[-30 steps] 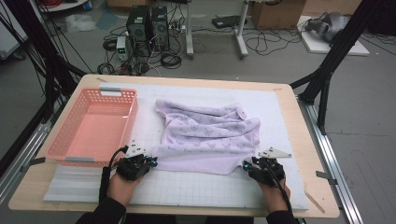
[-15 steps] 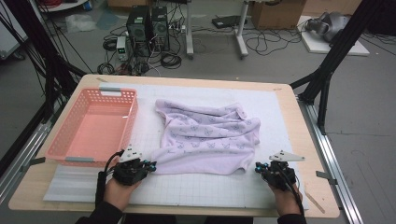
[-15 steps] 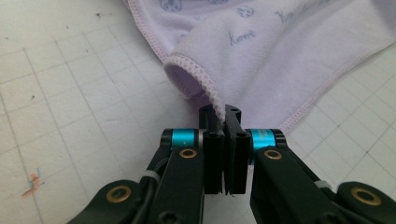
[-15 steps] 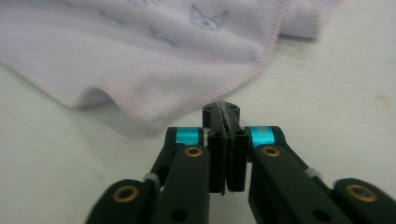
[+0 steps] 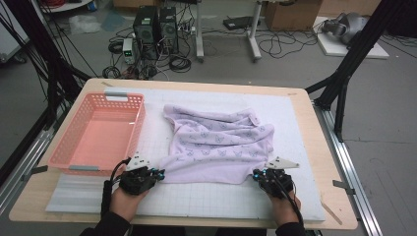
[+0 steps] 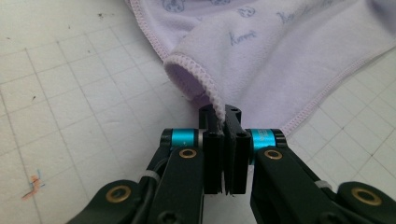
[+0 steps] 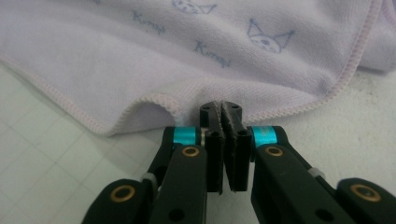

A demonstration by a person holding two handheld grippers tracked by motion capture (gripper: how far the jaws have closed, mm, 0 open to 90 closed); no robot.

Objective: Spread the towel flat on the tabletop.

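Our left tool (image 6: 224, 122) pinches the stitched hem of the lilac printed towel (image 5: 219, 142) at its near left corner. Our right tool (image 7: 223, 116) has just closed, with the near right hem nipped between its jaws. The towel lies rumpled on the counter's white grid mat (image 5: 211, 196), beside the pink basket (image 5: 96, 132).

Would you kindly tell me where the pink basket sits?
In the high view, the pink basket sits at the table's left, beside the lilac towel, just beyond the left claw.
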